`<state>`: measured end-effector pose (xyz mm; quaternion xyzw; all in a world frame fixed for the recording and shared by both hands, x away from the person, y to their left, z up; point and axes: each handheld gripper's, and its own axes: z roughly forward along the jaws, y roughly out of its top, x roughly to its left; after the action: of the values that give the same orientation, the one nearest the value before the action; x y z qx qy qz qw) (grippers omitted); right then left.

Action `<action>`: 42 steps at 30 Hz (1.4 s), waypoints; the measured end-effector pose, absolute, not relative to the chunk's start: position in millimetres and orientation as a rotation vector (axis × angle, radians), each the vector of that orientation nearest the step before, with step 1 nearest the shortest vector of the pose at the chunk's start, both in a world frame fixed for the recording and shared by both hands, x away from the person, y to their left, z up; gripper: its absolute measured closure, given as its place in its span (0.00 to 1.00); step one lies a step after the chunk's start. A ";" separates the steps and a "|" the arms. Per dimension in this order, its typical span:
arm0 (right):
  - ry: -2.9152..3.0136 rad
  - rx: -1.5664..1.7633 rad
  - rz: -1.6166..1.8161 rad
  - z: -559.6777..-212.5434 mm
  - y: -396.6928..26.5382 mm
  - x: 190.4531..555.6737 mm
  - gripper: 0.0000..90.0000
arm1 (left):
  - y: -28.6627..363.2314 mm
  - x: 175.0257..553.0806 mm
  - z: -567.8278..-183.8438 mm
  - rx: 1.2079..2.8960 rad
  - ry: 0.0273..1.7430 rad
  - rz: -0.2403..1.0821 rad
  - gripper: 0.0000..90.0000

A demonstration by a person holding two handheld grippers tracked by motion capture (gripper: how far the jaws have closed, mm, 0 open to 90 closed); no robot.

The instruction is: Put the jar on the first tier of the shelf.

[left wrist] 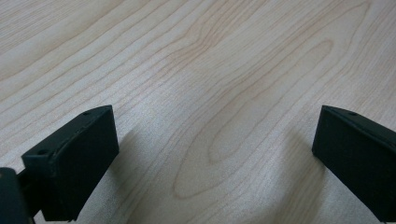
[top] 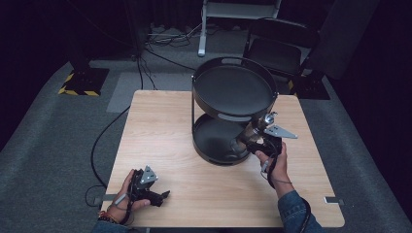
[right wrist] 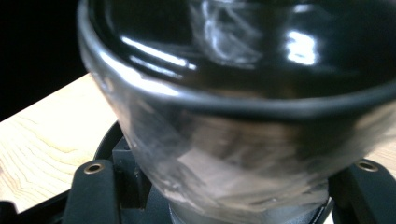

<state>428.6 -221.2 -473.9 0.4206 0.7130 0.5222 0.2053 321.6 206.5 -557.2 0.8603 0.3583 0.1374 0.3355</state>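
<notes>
— Where is the clear drinking glass (top: 241, 141) just now?

— At the front right rim of the lower tier of the black round two-tier metal stand (top: 232, 92), which sits toward the far right part of the light wooden tabletop (top: 160, 145). The right claw (top: 250, 138) is clamped on the glass from both sides; in the right gripper view its jaws stand at either side of the glass (right wrist: 224, 158), pressed to the wall.

— And which way does it point?

— It is tilted. Its long axis runs from the claw down and to the left, toward the lower tray's middle, the end farther from the hand lowest, over the tray floor. Whether it touches the tray I cannot tell.

— The other hand?

— The left claw (top: 163, 195) rests near the front left corner of the tabletop, pointing right. Its jaws stand wide apart over bare wood, with nothing between them.
</notes>
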 end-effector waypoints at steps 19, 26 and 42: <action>2.039 1.144 1.389 -490.6 -205.4 435.5 0.39 | 206.5 321.6 -557.2 2.244 0.935 0.359 0.00; 2.067 1.135 1.332 -492.7 -199.2 438.9 0.39 | 206.5 321.5 -557.2 2.244 0.935 0.359 0.00; 2.146 1.112 1.187 -492.8 -189.7 444.9 0.39 | 206.5 321.5 -557.2 2.244 0.935 0.358 0.00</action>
<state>444.9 -189.7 -492.8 0.4027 0.7769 0.4298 0.2224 321.5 206.5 -557.2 0.8603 0.3583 0.1374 0.3355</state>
